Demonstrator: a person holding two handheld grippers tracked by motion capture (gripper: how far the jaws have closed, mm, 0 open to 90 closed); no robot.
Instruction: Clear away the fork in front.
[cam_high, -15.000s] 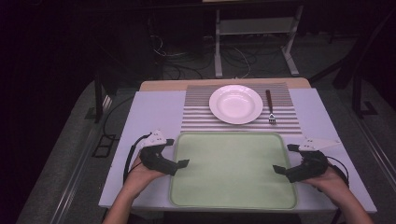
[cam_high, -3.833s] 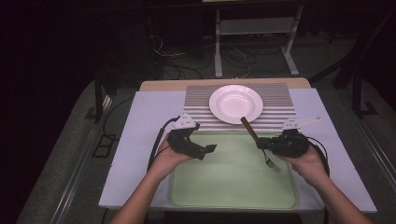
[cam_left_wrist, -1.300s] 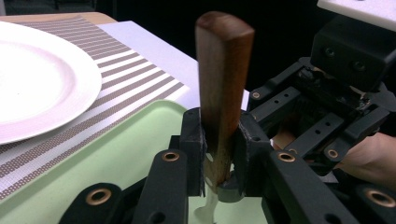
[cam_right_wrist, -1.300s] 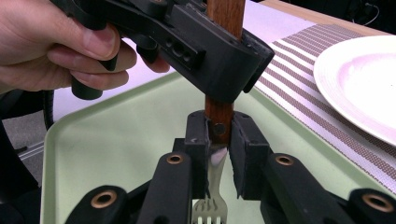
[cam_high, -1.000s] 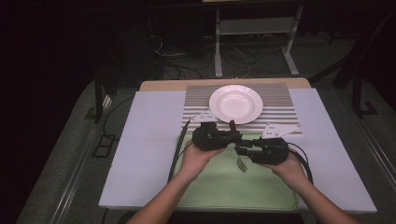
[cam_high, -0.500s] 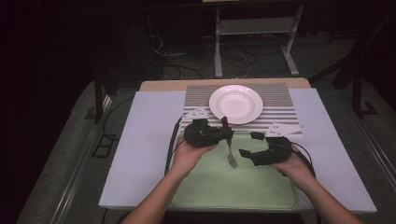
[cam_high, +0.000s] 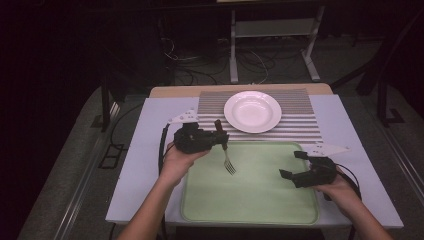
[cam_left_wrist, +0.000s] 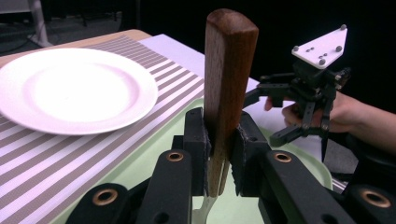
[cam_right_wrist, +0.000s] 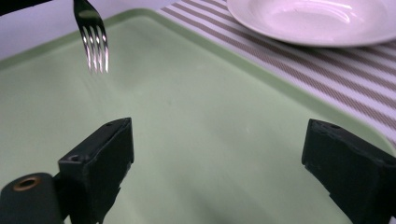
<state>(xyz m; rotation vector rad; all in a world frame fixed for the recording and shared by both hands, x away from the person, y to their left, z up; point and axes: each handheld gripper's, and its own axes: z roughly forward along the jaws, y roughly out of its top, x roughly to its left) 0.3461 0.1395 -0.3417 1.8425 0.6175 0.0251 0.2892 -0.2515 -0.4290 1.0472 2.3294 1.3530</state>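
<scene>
One fork now hangs pinched in left gripper; right gripper has withdrawn, spread.

Left tool was clamped on the fork's wooden handle, forearm reaching in from below. Right tool, well right of the fork, was held with jaws spread wide, gripping nothing.

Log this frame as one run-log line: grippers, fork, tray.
left gripper: shut on fork handle, tines down over tray | right gripper: open, empty, over tray | plate: empty on striped mat
</scene>
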